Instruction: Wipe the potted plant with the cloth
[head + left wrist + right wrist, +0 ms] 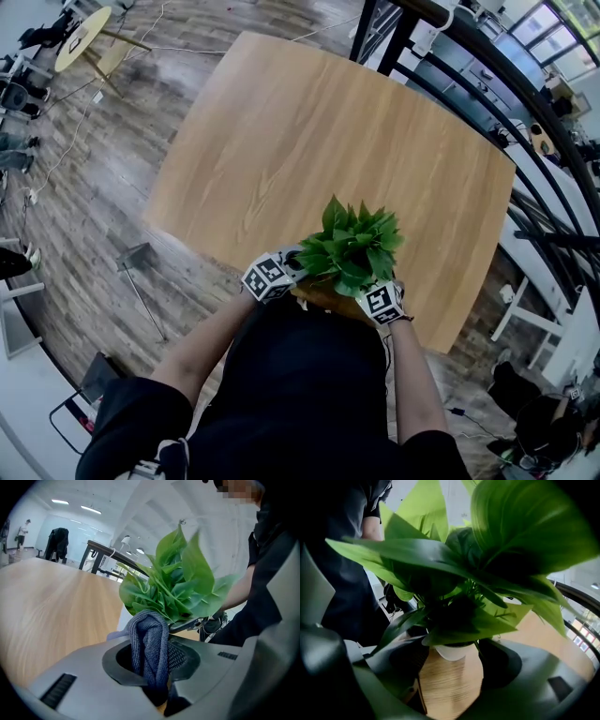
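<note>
Our left tongs [150, 660] pinch the cloth [146, 637]. Our right tongs [452, 665] stand spread around the pot [452, 651], apparently not touching it, so wiping may topple it.

Surface: wooden table [309, 150] | on it — potted plant [352, 248], at near edge

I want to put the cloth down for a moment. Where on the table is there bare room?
The whole stretch of the table beyond the potted plant is bare, out to its far and side edges. It is crowded only at the near edge, where the left gripper with the cloth and the right gripper flank the plant.
</note>
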